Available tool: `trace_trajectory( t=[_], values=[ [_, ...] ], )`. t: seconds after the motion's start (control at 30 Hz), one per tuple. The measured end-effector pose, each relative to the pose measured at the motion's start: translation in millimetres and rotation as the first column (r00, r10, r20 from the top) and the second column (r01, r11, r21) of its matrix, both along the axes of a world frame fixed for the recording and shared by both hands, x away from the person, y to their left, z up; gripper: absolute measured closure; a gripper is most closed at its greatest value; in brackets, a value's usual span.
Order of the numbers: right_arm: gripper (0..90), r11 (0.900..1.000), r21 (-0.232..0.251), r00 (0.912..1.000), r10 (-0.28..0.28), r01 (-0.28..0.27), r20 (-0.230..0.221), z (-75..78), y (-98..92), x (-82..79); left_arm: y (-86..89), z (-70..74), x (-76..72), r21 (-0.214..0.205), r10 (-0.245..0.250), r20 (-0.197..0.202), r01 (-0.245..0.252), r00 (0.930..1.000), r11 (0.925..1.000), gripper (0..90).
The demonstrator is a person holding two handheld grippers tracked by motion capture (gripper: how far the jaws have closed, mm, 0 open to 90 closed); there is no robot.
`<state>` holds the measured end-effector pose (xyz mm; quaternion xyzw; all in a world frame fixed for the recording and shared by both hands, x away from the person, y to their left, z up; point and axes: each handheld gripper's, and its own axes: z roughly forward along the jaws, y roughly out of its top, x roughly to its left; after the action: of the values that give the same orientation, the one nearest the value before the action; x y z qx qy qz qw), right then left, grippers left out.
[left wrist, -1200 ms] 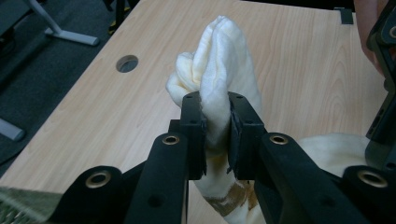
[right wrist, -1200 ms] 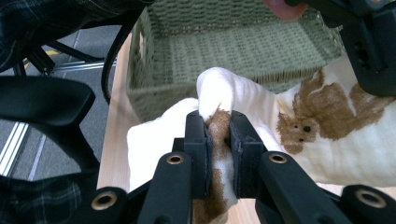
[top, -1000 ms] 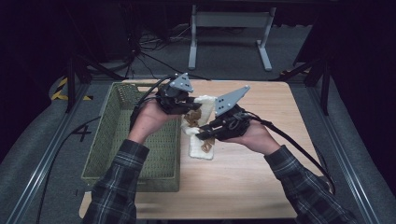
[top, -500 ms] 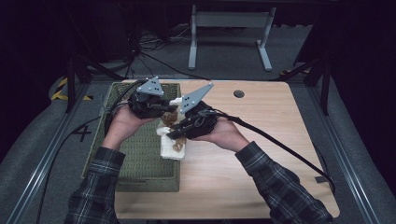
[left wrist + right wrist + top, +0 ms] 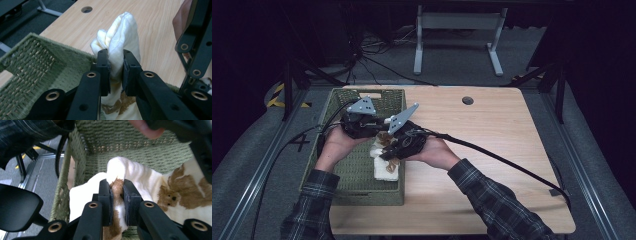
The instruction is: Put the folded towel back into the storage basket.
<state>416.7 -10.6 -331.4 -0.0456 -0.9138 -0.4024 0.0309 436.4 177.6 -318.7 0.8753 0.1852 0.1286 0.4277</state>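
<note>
A light wooden table [image 5: 492, 165] with a round hole [image 5: 467, 100] near its far edge stands in a dark room with grey flooring, cables and a metal stand [image 5: 457, 30] behind. A green woven basket [image 5: 362, 187] sits on the table's left part. The left gripper [image 5: 116, 68] and right gripper [image 5: 117, 195] each clench a fold of a cream towel with a brown bear print [image 5: 180, 192], held over the basket's right wall. Hands and grippers hide the towel's upper part in the high view.

A light wooden table [image 5: 492, 165], a cable hole near its far edge, carries a green woven basket [image 5: 362, 187] at its left side.
</note>
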Motion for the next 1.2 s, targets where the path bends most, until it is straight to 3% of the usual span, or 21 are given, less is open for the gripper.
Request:
trace_trajectory(
  t=[0.23, 0.27, 0.33, 0.47, 0.7, 0.87, 1.07, 1.13, 1.2],
  values=[
    [78.5, 0.9993, -0.035, 0.9999, 0.010, -0.010, -0.012, -16.0, 6.0, -3.8, -0.5, -7.7, -1.0, 0.007, -0.008, -0.016, 0.008, 0.9998, 0.9999, 78.7],
    [72.5, 0.9989, -0.044, 0.9997, 0.016, -0.016, -0.017, -18.0, 6.6, -5.0, -1.3, -9.1, -0.6, 0.008, -0.005, -0.018, 0.005, 0.9998, 1.0000, 78.7],
    [69.8, 0.9990, -0.041, 0.9996, 0.019, -0.020, -0.020, -18.3, 6.6, -4.9, -1.6, -9.6, -0.3, 0.006, -0.007, -0.022, 0.007, 0.9997, 1.0000, 78.7],
    [59.1, 0.9991, -0.042, 0.9998, -0.003, 0.002, -0.021, -13.6, 3.9, -3.9, -2.7, -9.8, 0.7, 0.009, -0.004, -0.022, 0.004, 0.9998, 1.0000, 78.7],
    [49.8, 0.9994, -0.031, 0.9997, -0.015, 0.015, 0.021, -2.8, -6.9, -4.0, -5.6, -5.1, 4.2, -0.001, 0.012, -0.021, -0.012, 0.9997, 0.9999, 78.7],
    [47.0, 0.9997, 0.004, 0.9993, -0.024, 0.024, 0.027, 2.1, -31.4, -1.9, -9.3, -0.8, 18.0, 0.027, 0.086, -0.035, -0.085, 0.9957, 0.9960, 78.5],
    [45.4, 0.9986, 0.021, 0.9982, -0.050, 0.049, 0.033, 4.7, -58.6, 0.8, -12.4, -5.4, 28.3, 0.040, 0.128, -0.052, -0.126, 0.9904, 0.9912, 78.6],
    [45.2, 0.9979, 0.023, 0.9975, -0.061, 0.060, 0.037, 4.8, -73.3, 0.8, -13.9, -8.2, 33.4, 0.045, 0.152, -0.058, -0.149, 0.9867, 0.9877, 78.5],
    [45.1, 0.9974, 0.020, 0.9967, -0.070, 0.069, 0.041, 4.1, -87.9, 1.0, -14.0, -13.2, 40.9, 0.061, 0.198, -0.071, -0.194, 0.9776, 0.9791, 78.5]
  ],
)
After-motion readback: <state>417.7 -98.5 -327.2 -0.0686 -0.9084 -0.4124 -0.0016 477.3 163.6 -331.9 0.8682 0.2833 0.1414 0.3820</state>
